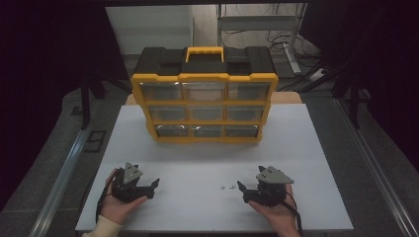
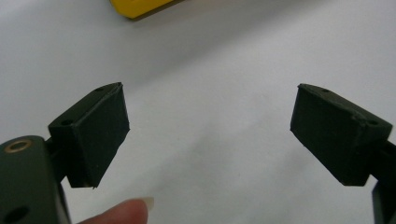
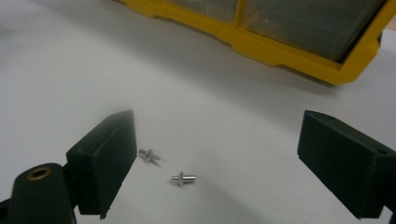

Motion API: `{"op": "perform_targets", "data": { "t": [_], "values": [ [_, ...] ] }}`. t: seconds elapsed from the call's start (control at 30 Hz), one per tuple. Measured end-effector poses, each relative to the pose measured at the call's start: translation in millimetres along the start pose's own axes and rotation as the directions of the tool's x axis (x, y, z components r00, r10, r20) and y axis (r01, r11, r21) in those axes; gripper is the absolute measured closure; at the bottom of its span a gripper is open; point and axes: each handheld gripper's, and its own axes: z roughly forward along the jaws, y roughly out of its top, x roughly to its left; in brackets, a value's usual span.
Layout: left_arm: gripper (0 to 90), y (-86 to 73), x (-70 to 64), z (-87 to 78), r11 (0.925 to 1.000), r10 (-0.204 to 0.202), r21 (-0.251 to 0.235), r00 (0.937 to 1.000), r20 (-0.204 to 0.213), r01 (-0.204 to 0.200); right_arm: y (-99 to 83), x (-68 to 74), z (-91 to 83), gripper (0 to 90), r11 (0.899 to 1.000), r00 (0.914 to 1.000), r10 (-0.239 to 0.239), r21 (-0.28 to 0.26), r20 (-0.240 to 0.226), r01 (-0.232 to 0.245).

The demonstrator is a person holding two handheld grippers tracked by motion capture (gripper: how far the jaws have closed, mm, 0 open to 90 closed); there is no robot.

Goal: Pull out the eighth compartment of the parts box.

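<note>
Two small metal studs (image 1: 226,187) lie on the white table (image 1: 316,163) in the high view, near the front edge, just left of the right gripper (image 1: 243,191) and apart from it. That gripper rests in the person's right hand (image 1: 276,212) with its jaws spread and nothing between them. The left gripper (image 1: 152,187), cradled in the left hand (image 1: 117,205), sits well apart at the table's left, jaws likewise spread. Behind them stands a yellow-and-black drawer organizer (image 1: 204,98) with nine clear drawers in three rows; what the drawers hold is too dim to tell.

From the left gripper view, the left gripper (image 2: 210,135) has its black pads wide apart over bare table (image 2: 224,70), a fingertip (image 2: 126,212) at the bottom edge and a corner of the organizer (image 2: 137,7) at the top.

From the right gripper view, the right gripper (image 3: 217,158) is spread, and the studs show clearly as two: one (image 3: 148,155) just beside the left-hand pad, the other (image 3: 183,178) nearer the middle. The organizer's (image 3: 289,51) lower drawers show cloudy fronts.
</note>
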Motion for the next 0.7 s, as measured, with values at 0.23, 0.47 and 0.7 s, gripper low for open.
{"op": "perform_targets", "data": {
  "t": [0.23,0.47,0.7],
  "values": [
    [11.9,-0.6,0.3,0.0,1.0,0.006,0.006,1.0,0.004,-0.006,2.4,7.2,3.6,12.0,1.0,0.9999,-0.012,-0.004,0.002,0.012],
    [11.4,0.0,0.8,-1.3,0.9999,-0.009,-0.012,0.9999,0.005,0.009,5.8,13.0,5.4,11.7,1.0,0.9997,-0.024,-0.019,0.004,0.024],
    [12.7,1.2,0.9,-3.6,0.9997,-0.012,-0.023,0.9997,0.02,0.012,9.5,19.9,8.7,12.0,0.999,0.9998,-0.021,-0.029,0.006,0.021]
  ]
}}
